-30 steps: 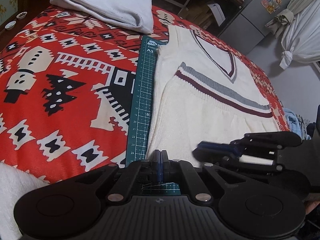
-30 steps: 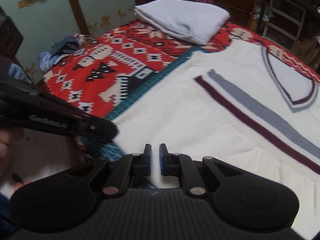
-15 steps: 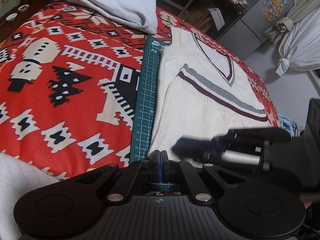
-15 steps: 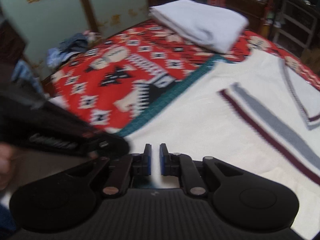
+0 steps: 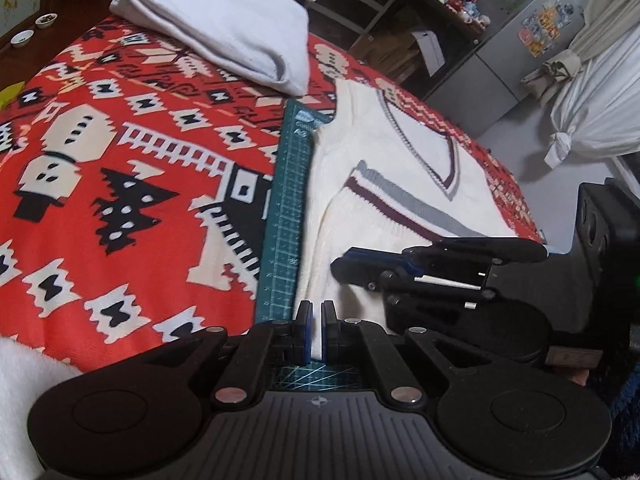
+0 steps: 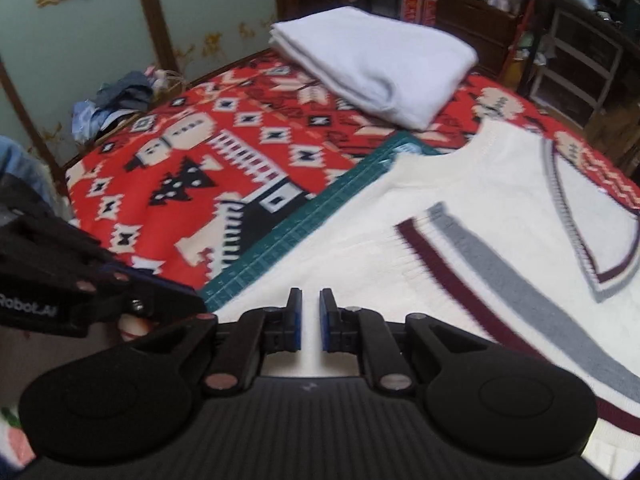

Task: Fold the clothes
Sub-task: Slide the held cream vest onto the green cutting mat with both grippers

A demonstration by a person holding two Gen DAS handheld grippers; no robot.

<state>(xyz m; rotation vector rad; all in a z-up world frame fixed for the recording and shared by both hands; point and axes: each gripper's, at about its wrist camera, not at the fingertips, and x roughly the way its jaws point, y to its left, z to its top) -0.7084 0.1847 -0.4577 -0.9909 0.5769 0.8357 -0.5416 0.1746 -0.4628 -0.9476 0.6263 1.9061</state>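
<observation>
Cream vest [image 5: 400,184] lies folded on my green cutting mat [image 5: 290,200], atop the red patterned blanket [image 5: 120,160]. My left gripper [image 5: 316,330] sits at the vest's near edge, fingers a narrow slit apart, gripping nothing. My right gripper [image 6: 307,326] hovers over the knit, narrowly parted, empty. Folded white cloth [image 6: 372,64] beyond.

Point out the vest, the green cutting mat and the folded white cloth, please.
vest [image 6: 460,208]: right wrist view, on the cream chest above the stripes.
cutting mat [image 5: 286,216]: left wrist view, on the ruled strip beside the vest.
folded white cloth [image 5: 224,24]: left wrist view, on its top face.
</observation>
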